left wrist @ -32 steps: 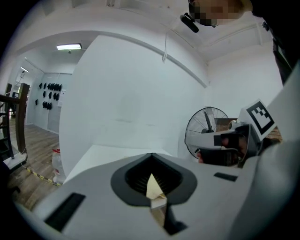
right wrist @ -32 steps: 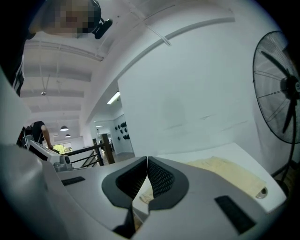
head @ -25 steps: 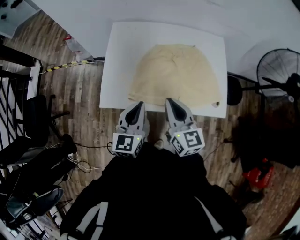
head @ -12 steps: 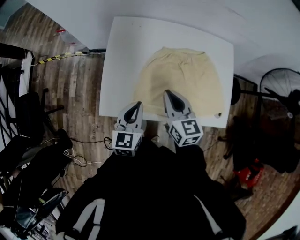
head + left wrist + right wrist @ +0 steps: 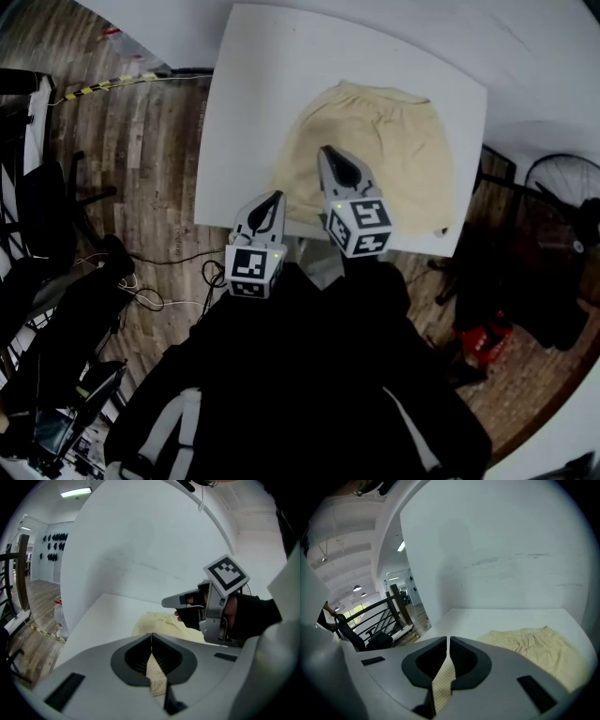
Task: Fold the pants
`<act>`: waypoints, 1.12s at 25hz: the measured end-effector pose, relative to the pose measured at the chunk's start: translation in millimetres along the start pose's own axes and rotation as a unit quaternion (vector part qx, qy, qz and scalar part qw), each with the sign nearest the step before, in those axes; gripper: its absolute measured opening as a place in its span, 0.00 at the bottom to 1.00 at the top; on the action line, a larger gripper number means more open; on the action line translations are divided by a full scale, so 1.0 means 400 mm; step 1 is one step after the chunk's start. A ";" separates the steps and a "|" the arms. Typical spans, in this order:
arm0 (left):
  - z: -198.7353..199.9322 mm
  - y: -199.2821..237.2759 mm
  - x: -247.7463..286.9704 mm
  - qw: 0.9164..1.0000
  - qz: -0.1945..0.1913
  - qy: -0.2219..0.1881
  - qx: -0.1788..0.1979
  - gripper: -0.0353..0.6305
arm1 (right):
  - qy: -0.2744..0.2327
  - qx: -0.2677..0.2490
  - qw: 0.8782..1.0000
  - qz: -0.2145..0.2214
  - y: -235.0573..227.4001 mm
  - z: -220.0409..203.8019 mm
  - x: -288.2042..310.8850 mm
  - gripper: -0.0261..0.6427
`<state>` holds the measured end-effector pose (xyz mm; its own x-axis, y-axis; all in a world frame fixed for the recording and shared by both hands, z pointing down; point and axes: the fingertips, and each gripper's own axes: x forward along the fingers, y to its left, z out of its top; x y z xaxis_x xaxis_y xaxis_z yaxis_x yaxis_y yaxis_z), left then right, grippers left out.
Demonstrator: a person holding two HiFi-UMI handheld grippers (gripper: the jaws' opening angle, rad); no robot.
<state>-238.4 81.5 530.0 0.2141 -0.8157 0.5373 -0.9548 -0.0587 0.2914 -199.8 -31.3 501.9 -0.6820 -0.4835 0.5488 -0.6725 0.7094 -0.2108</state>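
Pale yellow checked pants (image 5: pixel 398 141) lie spread flat on a white table (image 5: pixel 248 103), waistband at the far side. My left gripper (image 5: pixel 272 199) hovers shut over the pants' near left edge. My right gripper (image 5: pixel 328 153) is shut too, further in over the cloth's left half. In the left gripper view the jaws (image 5: pixel 151 634) meet above the pants (image 5: pixel 152 619), and the right gripper (image 5: pixel 165 603) hangs ahead in a gloved hand. In the right gripper view the closed jaws (image 5: pixel 448 639) point across the pants (image 5: pixel 534 644). Cloth shows only through the gap behind each tip; neither holds anything.
A white wall rises behind the table (image 5: pixel 487 618). A black floor fan (image 5: pixel 562 192) stands to the right, black chairs (image 5: pixel 47 216) and cables (image 5: pixel 141 300) to the left. A red object (image 5: pixel 478 342) lies on the wood floor at the right.
Both grippers have moved from the table's near edge forward over the pants, the right one further than the left. The pants lie as before.
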 end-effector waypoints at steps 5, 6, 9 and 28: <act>-0.043 0.033 0.026 0.999 0.025 0.016 -0.022 0.06 | 0.031 -0.009 0.999 0.012 -0.004 -0.027 0.085 0.05; -0.049 0.036 0.030 0.999 0.030 0.018 -0.027 0.06 | 0.037 -0.010 0.999 0.015 -0.006 -0.034 0.098 0.05; -0.069 0.040 0.041 0.998 0.035 0.027 -0.040 0.06 | 0.054 -0.010 0.998 0.020 -0.009 -0.054 0.128 0.05; -0.221 0.086 0.067 0.993 0.052 0.084 -0.072 0.12 | 0.141 -0.067 0.987 0.024 -0.005 -0.162 0.288 0.11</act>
<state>-247.4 108.3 624.6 0.1589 -0.7050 0.6911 -0.9368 0.1133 0.3309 -258.3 -55.3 618.1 -0.5915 -0.2993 0.7487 -0.5844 0.7989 -0.1423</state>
